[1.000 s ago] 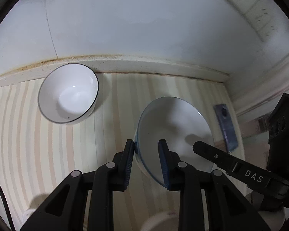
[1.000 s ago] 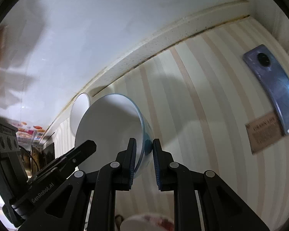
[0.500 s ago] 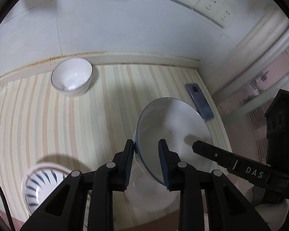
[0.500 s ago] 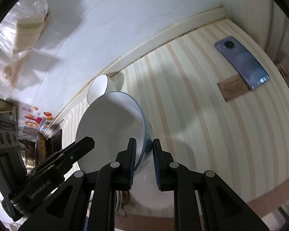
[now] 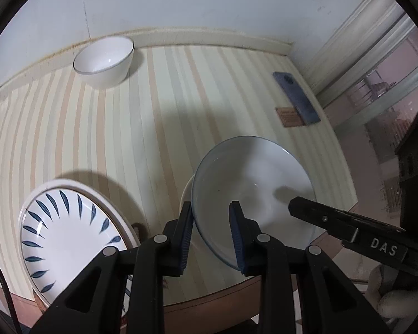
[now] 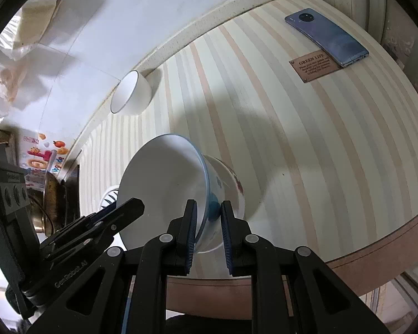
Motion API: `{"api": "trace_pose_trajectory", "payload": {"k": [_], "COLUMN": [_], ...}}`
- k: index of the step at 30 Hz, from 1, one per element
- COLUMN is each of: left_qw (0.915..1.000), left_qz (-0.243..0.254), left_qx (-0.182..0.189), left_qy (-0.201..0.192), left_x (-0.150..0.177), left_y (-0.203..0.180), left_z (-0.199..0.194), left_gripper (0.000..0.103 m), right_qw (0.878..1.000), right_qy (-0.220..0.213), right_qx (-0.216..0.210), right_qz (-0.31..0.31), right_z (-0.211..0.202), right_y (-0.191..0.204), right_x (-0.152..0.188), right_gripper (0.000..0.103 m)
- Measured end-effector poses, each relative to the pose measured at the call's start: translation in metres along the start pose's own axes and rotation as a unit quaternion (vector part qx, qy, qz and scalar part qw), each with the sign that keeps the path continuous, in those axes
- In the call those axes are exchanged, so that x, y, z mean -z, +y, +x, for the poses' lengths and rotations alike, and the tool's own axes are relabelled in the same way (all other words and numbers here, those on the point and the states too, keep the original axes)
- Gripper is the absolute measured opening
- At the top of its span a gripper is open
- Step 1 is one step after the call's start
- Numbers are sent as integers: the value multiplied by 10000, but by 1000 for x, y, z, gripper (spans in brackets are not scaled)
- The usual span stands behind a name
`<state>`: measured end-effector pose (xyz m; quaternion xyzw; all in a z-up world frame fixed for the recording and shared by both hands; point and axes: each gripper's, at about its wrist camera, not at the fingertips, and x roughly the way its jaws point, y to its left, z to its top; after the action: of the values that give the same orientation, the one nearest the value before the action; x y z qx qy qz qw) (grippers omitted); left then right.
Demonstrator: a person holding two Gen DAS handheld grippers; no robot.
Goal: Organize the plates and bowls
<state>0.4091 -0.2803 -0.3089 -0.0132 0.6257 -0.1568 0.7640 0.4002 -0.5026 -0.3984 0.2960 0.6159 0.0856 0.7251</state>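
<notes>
A white bowl with a thin blue rim point(image 5: 253, 189) point(image 6: 164, 183) hangs tilted above the table, held from both sides. My left gripper point(image 5: 210, 214) is shut on its near rim, and my right gripper point(image 6: 207, 214) is shut on the opposite rim. Each gripper shows in the other's view: the right gripper point(image 5: 301, 208) and the left gripper point(image 6: 119, 211). Right under the held bowl stands a bowl with red and blue patterns point(image 6: 231, 183), near the table's front edge. A plate with blue leaf marks point(image 5: 69, 236) lies to the left. A white dark-rimmed bowl point(image 5: 104, 58) point(image 6: 131, 94) stands by the wall.
The striped table point(image 5: 153, 111) ends at a white wall at the back and a brown curved front edge point(image 6: 376, 239). A blue-grey phone point(image 6: 326, 36) and a small brown plaque point(image 6: 315, 66) lie at the far right corner. Clutter and a metal pot point(image 6: 50, 197) sit left.
Both grippers carried the blue-rimmed bowl back from the wall toward the table's front edge. The leaf plate and the patterned bowl came into view beneath. Both grips stayed the same.
</notes>
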Motion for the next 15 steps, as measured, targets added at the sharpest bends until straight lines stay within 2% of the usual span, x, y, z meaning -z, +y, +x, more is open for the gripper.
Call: {"api": "trace_pose_trajectory", "payload": {"k": [15], "left_qw": [9994], "left_qz": [-58], "left_qx": [-256], "left_qy": [228], "left_x": [8], "left_y": [6], "left_z": [21], "left_gripper": [24], "right_qw": [9998], "right_qy": [151], "right_qx": [61], "right_qz": [-104], "right_z": [16], "right_y": [-3], "right_x": [1], "right_gripper": [19]}}
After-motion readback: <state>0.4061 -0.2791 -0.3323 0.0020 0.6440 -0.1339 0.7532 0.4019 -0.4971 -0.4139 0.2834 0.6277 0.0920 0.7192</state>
